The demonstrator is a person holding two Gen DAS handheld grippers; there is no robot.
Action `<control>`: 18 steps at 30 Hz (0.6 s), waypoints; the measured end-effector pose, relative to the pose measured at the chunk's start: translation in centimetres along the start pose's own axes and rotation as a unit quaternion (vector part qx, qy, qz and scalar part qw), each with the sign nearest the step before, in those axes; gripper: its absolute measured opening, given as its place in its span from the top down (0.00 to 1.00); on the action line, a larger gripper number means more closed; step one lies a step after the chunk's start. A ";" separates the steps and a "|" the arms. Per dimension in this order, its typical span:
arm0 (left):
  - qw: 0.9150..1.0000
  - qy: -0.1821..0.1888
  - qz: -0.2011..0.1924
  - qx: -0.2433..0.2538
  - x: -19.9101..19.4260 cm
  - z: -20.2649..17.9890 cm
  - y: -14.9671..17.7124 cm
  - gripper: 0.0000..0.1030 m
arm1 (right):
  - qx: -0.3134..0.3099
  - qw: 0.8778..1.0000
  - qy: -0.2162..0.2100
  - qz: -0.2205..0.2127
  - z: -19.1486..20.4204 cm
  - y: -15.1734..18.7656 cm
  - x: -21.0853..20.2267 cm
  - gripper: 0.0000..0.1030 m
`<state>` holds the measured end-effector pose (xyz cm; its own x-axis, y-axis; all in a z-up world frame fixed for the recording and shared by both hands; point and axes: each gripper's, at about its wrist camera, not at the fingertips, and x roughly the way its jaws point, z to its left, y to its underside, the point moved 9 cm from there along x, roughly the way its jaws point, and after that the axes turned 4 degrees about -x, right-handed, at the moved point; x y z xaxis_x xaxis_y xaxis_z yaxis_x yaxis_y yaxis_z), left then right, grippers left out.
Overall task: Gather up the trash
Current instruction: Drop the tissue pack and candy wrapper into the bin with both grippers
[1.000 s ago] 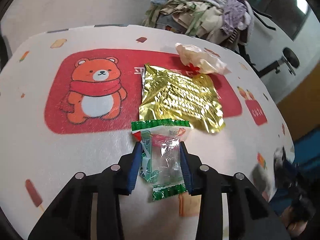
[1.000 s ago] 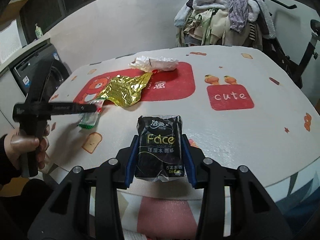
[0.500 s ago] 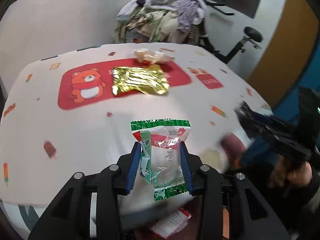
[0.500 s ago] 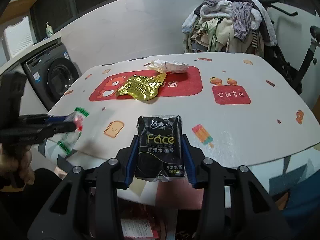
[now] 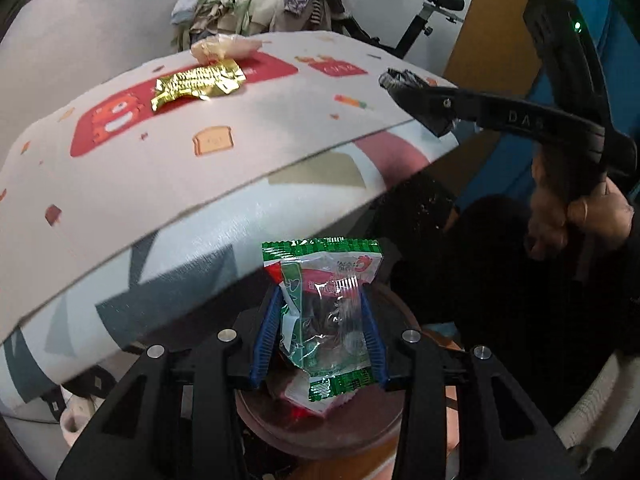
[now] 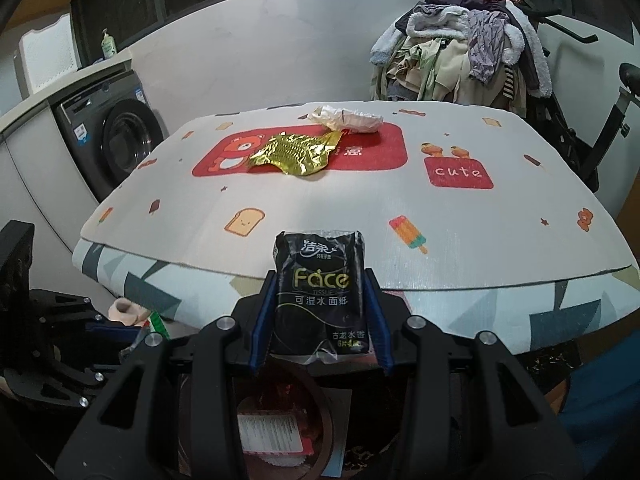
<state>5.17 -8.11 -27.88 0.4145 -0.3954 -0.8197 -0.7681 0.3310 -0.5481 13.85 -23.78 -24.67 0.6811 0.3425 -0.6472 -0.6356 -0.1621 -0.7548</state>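
Note:
My left gripper [image 5: 320, 332] is shut on a green and clear snack wrapper [image 5: 326, 320] and holds it below the table edge, above a round brown bin [image 5: 320, 432]. My right gripper [image 6: 320, 320] is shut on a black tissue pack [image 6: 320, 292] at the table's front edge, above the same bin [image 6: 280, 428], which holds wrappers. A gold foil wrapper [image 6: 296, 152] and a crumpled white wrapper [image 6: 348, 118] lie on the table [image 6: 360, 216]. The gold wrapper also shows in the left wrist view [image 5: 196, 82].
A clothes pile [image 6: 460, 56] and exercise bike [image 6: 600, 120] stand behind the table. A washing machine [image 6: 116, 140] is at the left. The right gripper and hand [image 5: 560, 184] appear at the right in the left wrist view.
My left gripper has carried the snack wrapper off the table and down below its edge, over the bin. My right gripper has drawn back and lowered with the tissue pack.

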 end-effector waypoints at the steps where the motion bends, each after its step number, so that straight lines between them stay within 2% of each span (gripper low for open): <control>1: 1.000 0.001 0.001 0.002 0.0 -0.1 0.1 0.62 | -0.002 1.000 0.000 0.001 0.1 0.2 0.0 0.58; 2: 1.000 0.002 0.002 0.003 0.1 -0.2 0.0 0.59 | -0.003 1.000 0.001 0.003 0.1 0.3 0.0 0.57; 4: 1.000 0.007 0.000 0.007 -0.1 -0.4 -0.1 0.43 | -0.004 1.000 0.000 0.005 0.2 0.5 0.0 0.56; 5: 1.000 0.008 -0.006 0.008 -0.3 -0.4 -0.3 0.28 | -0.005 1.000 -0.001 0.006 0.4 0.6 0.1 0.56; 6: 1.000 0.009 -0.018 0.009 -0.9 -0.5 -0.6 0.20 | -0.005 1.000 -0.003 0.007 0.5 0.7 0.1 0.56; 9: 0.999 -0.007 -0.053 0.008 -2.5 -0.1 -1.4 0.06 | -0.007 1.000 -0.013 0.009 1.0 1.1 0.5 0.56; 15: 0.994 -0.047 -0.103 -0.001 -5.1 2.0 -2.4 0.06 | -0.043 0.998 -0.030 0.021 3.3 2.1 1.2 0.56; 18: 0.991 -0.049 -0.125 -0.004 -6.1 2.7 -2.5 0.06 | -0.054 0.997 -0.044 0.021 4.3 2.3 1.2 0.56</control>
<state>5.83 -4.23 -21.93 0.6382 -0.3783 -0.6705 -0.6387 0.2263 -0.7355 11.61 -19.76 -26.68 0.6177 0.4124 -0.6696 -0.6166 -0.2744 -0.7379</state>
